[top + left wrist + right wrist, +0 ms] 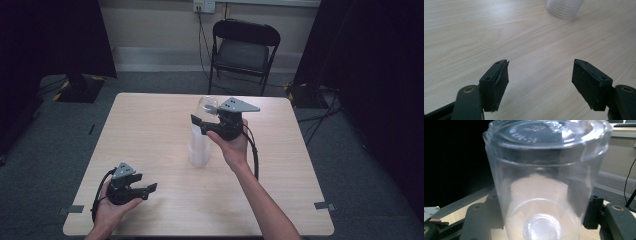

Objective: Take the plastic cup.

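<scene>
High view: the right gripper [207,116] is held up above the middle of the wooden table [150,130], and its jaws pinch a clear plastic cup [208,104] near the top of a stack of cups [198,147] that stands upright on the table just in front of the hand. The held cup looks lifted and a little tilted off the stack, though its clear walls make it hard to tell whether the two touch. A grey three-cornered plate sits on top of that gripper, and a black cable trails down from it along the forearm.

Right gripper view gives the close look: the clear plastic cup [544,182] sits between the two black jaws, which press on its sides low down, and its rim fills the upper part of the picture.

The left gripper [150,190] rests near the table's near left corner, well apart from the stack. Its jaws are spread wide with only bare wood between them, and the left gripper view shows the foot of the stack of cups [564,8] farther off on the table.

A black folding chair [243,50] stands beyond the far edge of the table.
</scene>
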Tool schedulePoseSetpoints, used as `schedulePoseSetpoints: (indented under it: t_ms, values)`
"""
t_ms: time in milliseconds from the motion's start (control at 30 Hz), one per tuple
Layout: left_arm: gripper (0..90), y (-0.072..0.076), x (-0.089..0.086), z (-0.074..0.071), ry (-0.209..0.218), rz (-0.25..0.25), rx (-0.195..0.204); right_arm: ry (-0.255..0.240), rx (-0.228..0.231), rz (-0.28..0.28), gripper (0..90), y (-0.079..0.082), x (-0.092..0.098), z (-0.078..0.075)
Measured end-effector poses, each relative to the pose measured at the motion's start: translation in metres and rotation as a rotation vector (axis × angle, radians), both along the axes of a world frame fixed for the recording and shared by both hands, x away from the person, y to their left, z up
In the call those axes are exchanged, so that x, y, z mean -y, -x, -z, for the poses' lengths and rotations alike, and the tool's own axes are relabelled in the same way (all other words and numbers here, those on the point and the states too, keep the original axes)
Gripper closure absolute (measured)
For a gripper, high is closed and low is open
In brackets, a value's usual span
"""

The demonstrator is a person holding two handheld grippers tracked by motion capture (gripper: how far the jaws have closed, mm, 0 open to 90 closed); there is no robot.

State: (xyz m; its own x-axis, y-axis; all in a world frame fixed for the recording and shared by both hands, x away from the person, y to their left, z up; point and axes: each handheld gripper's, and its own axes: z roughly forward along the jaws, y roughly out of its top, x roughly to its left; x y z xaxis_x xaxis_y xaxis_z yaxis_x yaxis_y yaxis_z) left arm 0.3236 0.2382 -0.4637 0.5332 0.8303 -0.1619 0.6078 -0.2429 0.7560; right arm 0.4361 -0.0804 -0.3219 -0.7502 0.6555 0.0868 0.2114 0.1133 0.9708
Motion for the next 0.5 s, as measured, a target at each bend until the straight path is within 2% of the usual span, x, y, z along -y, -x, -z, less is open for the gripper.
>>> schedulePoseSetpoints:
  t_ms: [100,267,500]
  values:
    - [29.8,0.0,0.001,0.0,0.013,-0.006,-0.001,-0.009,0.007,-0.003,36.1,0.004,0.005,-0.004]
    - [29.8,0.001,0.001,-0.004,0.035,-0.012,0.024,-0.016,0.015,0.006,36.2,0.011,0.017,-0.009]
    - [31.5,0.001,0.004,-0.006,0.0,0.004,0.032,-0.04,-0.004,0.024,36.2,0.018,0.037,-0.009]
